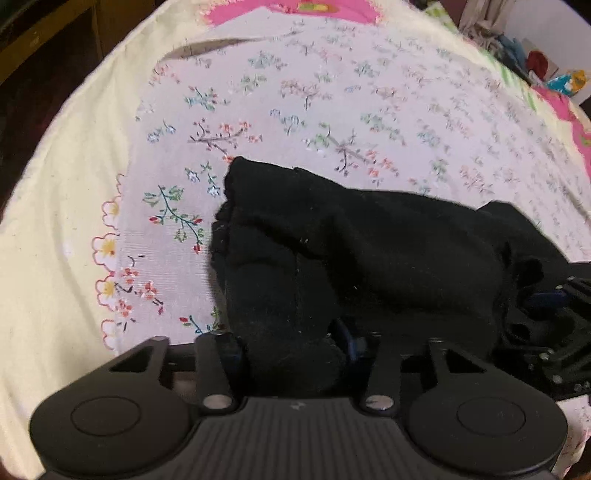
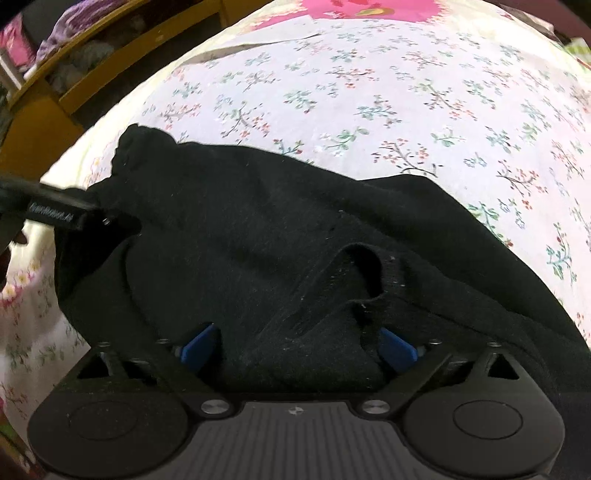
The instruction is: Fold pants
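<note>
The black pants (image 1: 351,251) lie bunched on a floral bedsheet (image 1: 314,99). My left gripper (image 1: 291,347) is shut on a fold of the pants, with cloth bulging between its fingers. My right gripper (image 2: 295,347) is shut on another part of the pants (image 2: 277,229), its blue pads (image 2: 397,349) partly buried in the cloth. The right gripper shows at the right edge of the left wrist view (image 1: 554,325). The left gripper shows at the left edge of the right wrist view (image 2: 55,210).
A cream blanket border (image 1: 55,206) runs down the left of the bed. A pink patterned cloth (image 1: 295,7) lies at the far end. Wooden shelves (image 2: 74,59) stand beyond the bed at left. Clutter (image 1: 546,62) sits at the far right.
</note>
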The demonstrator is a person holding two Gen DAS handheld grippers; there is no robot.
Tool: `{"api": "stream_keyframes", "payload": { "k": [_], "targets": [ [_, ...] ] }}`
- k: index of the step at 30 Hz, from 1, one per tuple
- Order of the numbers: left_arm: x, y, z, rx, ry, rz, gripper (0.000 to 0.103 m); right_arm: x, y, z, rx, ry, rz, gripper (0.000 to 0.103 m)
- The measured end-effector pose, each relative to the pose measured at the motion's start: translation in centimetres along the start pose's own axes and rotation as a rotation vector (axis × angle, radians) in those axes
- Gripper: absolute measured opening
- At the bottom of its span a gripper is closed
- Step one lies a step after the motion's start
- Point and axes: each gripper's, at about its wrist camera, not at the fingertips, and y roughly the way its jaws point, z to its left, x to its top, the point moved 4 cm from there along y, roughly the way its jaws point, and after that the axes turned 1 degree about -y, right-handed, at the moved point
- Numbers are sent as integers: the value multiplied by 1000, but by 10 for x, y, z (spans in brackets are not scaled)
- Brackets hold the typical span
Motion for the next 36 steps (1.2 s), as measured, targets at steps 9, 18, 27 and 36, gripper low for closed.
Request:
{"api": "stream_keyframes", "payload": {
  "k": [9, 18, 27, 36],
  "targets": [
    [15, -56, -41, -131, -48, -86, 40, -7, -21, -21, 56, 105, -70, 74],
    [34, -63, -153, -404, 26, -89, 29, -16, -44, -59, 120, 232, -151, 72],
    [20, -47, -197, -326, 80, -31, 24, -40, -62, -102, 169, 349, -173, 74],
    [-29, -65, -206, -81, 424, -84, 54, -31, -52, -102, 187, 309, -142, 77]
  ]
}}
